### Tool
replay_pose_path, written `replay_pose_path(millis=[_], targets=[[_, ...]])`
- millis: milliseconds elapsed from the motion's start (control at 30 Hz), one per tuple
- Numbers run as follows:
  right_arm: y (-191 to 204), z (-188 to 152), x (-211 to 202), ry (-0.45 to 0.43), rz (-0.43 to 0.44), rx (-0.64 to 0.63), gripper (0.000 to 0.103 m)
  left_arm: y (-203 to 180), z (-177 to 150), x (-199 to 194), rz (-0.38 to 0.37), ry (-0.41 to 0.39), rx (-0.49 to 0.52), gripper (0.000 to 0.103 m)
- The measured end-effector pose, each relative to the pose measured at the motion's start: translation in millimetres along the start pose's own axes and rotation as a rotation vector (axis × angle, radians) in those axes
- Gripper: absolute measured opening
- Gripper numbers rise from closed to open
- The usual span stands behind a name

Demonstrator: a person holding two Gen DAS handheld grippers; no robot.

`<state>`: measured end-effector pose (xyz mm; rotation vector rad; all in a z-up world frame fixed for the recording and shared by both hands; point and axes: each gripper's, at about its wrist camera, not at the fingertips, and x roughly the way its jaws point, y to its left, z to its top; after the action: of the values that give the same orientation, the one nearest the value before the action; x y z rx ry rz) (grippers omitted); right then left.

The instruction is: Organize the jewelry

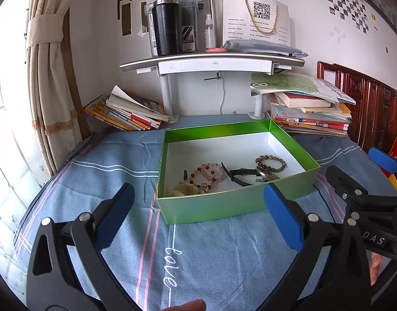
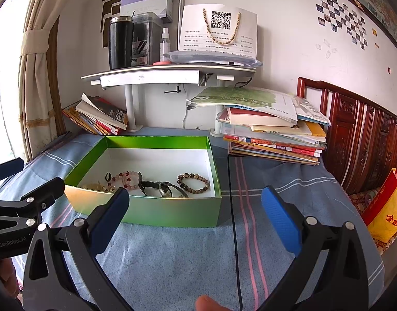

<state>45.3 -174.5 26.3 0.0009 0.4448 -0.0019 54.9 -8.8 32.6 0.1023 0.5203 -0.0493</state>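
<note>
A green box (image 1: 214,204) (image 2: 172,213) with a white floor stands on the blue cloth. Inside lie a pink bead bracelet (image 1: 207,173) (image 2: 124,180), a brown bead bracelet (image 1: 271,162) (image 2: 193,182), a black-strapped watch (image 1: 246,175) (image 2: 159,188), a small black ring (image 2: 108,176) and a pale gold piece (image 1: 182,189) at the near left corner. My left gripper (image 1: 198,216) is open, just short of the box's near wall, holding nothing. My right gripper (image 2: 195,219) is open too, at the box's near right corner, with nothing between its fingers.
A white desk shelf (image 1: 214,63) with a black flask (image 1: 167,27) stands behind the box. Book stacks lie at the back left (image 1: 125,112) and back right (image 1: 307,111) (image 2: 273,134). A carved wooden headboard (image 2: 359,140) and a yellow-red bag (image 2: 387,212) are on the right.
</note>
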Motion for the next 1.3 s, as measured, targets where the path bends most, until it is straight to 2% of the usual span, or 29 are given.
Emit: replay_pose_path(millis=[1300], targets=[[-2.2, -7.6, 4.1, 0.022, -0.02, 0.007, 0.1, -2.7, -6.4, 5.1, -0.01, 0.025, 0.017, 0.099]])
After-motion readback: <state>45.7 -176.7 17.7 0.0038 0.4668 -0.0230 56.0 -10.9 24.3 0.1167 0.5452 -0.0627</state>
